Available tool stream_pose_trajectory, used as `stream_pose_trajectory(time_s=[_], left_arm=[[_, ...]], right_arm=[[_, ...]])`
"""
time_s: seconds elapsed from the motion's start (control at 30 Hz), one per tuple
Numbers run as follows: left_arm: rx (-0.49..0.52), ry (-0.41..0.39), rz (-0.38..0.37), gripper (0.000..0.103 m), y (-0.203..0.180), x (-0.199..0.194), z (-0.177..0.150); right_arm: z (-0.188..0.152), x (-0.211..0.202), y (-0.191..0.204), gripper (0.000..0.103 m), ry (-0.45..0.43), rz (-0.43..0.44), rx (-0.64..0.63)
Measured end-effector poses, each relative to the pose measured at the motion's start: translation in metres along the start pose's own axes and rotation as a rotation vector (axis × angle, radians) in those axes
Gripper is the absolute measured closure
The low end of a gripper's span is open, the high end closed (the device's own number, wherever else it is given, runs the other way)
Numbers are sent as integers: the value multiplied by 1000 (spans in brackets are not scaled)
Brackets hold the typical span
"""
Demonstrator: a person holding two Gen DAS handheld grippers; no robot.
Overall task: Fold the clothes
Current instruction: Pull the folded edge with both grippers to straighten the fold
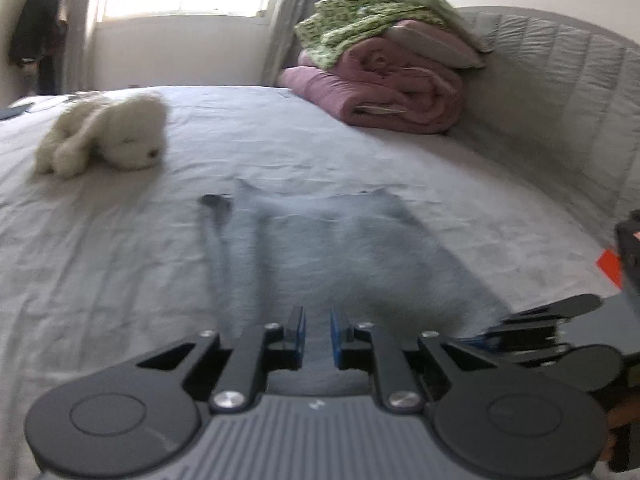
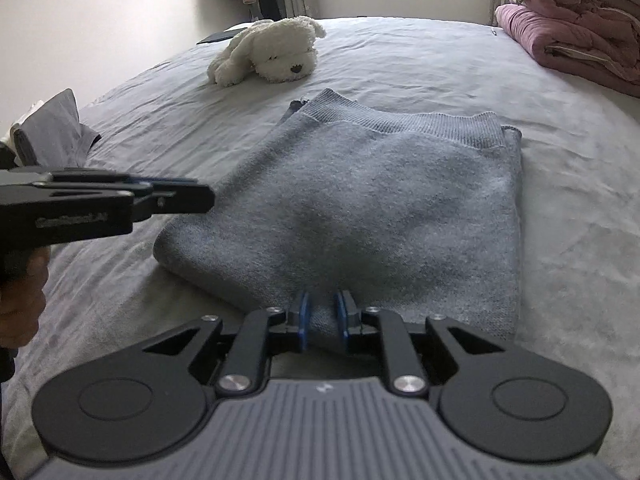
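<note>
A grey-blue knit sweater lies folded into a rough rectangle on the bed, its ribbed hem at the far side; the left wrist view shows the sweater blurred. My right gripper is at its near edge, jaws narrowly open with the fabric's edge lying between the blue pads, not visibly pinched. From the left wrist view, the right gripper shows at the sweater's right corner. My left gripper hovers over the near left part, jaws a little apart and empty. In the right wrist view the left gripper hangs clear above the cloth.
A white plush dog lies beyond the sweater. Folded pink and green blankets are stacked at the far right against a padded headboard. Another grey garment sits at the bed's left edge. A person's hand holds the left tool.
</note>
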State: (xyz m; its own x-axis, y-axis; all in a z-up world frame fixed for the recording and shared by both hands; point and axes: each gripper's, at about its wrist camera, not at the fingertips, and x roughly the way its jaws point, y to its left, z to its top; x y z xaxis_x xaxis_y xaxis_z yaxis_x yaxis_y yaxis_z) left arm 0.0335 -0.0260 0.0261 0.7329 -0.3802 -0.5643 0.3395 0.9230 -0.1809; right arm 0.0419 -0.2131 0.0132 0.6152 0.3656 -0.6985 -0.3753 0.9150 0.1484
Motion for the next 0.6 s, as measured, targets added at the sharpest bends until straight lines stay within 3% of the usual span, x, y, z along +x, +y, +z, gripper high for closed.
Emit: stream_pose_trajectory(time_s=[0.1, 0.2, 0.37, 0.6], left_arm=[[8, 53, -15, 90, -9, 16, -9], [62, 112, 36, 90, -16, 31, -20], [-47, 146, 44, 93, 6, 28, -11], [-94, 162, 61, 98, 24, 20, -11]], right_arm=[[-1, -1, 0, 85, -4, -1, 3], [0, -3, -4, 86, -3, 12, 11], [2, -16, -25, 87, 19, 0, 47], [1, -36, -68, 89, 96, -31, 121]])
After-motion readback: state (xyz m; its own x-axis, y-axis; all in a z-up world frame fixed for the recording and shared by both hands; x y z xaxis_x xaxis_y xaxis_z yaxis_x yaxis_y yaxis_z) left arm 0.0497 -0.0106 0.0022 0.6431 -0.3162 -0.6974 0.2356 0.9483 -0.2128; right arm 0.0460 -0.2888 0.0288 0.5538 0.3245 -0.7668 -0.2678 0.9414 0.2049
